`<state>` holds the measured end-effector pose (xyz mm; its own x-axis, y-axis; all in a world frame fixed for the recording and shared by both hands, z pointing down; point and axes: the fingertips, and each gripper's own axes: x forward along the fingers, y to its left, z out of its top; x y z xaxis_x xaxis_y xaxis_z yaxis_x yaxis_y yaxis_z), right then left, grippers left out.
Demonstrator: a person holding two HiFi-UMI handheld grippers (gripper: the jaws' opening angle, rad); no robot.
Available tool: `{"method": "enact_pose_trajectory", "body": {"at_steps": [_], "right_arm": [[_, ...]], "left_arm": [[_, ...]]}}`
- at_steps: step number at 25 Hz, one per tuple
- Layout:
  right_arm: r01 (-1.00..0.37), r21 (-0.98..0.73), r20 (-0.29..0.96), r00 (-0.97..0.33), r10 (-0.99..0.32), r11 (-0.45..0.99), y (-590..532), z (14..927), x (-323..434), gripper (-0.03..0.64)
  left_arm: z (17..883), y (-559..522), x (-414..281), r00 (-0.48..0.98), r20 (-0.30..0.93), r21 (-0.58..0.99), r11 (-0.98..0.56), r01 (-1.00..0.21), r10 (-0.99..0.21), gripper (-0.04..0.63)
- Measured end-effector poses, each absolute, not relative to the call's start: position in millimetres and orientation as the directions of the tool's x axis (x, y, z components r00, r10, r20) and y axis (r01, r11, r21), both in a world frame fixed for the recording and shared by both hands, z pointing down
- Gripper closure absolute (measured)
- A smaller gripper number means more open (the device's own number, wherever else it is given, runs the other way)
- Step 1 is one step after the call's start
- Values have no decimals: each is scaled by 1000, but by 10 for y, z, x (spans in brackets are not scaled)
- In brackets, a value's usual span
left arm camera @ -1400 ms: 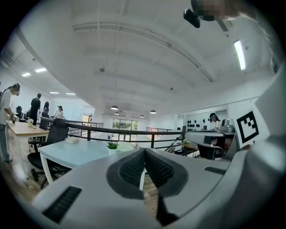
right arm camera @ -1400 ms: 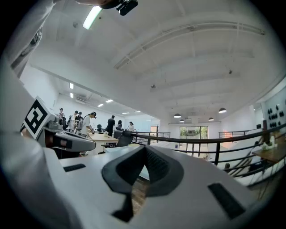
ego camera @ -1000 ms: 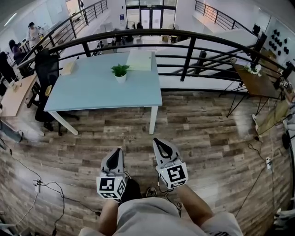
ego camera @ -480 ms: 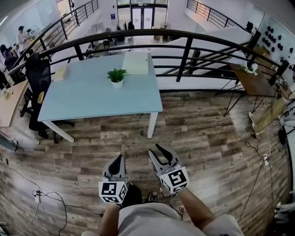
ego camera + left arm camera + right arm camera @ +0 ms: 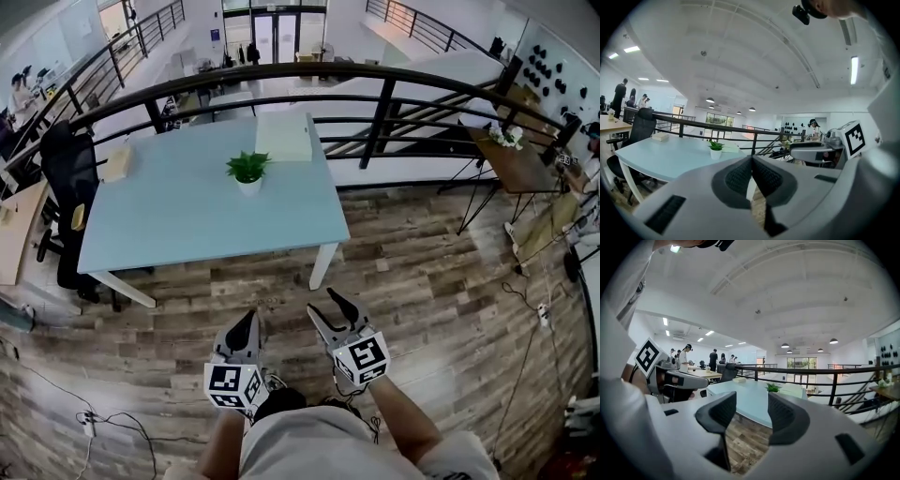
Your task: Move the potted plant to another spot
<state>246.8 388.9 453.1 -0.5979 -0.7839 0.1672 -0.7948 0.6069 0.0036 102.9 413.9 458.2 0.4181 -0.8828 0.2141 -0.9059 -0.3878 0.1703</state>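
Observation:
A small green plant in a white pot stands on the far half of a pale blue table; it also shows as the potted plant in the left gripper view and the potted plant in the right gripper view. Both grippers hover over the wooden floor, short of the table's near edge and well apart from the pot. My left gripper has its jaws pressed together with nothing in them. My right gripper is opening, its jaws apart and empty.
A white box and a small beige object lie on the table's far side. A black railing curves behind the table. A black office chair stands at its left, a brown side table at right. Cables trail on the floor.
The table and plant have come nearer in the head view as both grippers moved forward. The right gripper's jaws, shut a second ago, now stand apart. The left jaws stayed shut.

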Motion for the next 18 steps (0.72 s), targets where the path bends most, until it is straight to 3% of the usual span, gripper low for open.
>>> {"method": "enact_pose_trajectory", "body": {"at_steps": [6,18], "right_arm": [[-801,18,181,-586,-790,599,3679,4502,2221,391],[-799,-13,218,-589,-779,601,2765,4702,2074,362]], "left_arm": [[4513,3918,834,459,176,199,-425,-883,-871,584],[4746,3277,437,398,221,239,-346,-907,-890,584]]}}
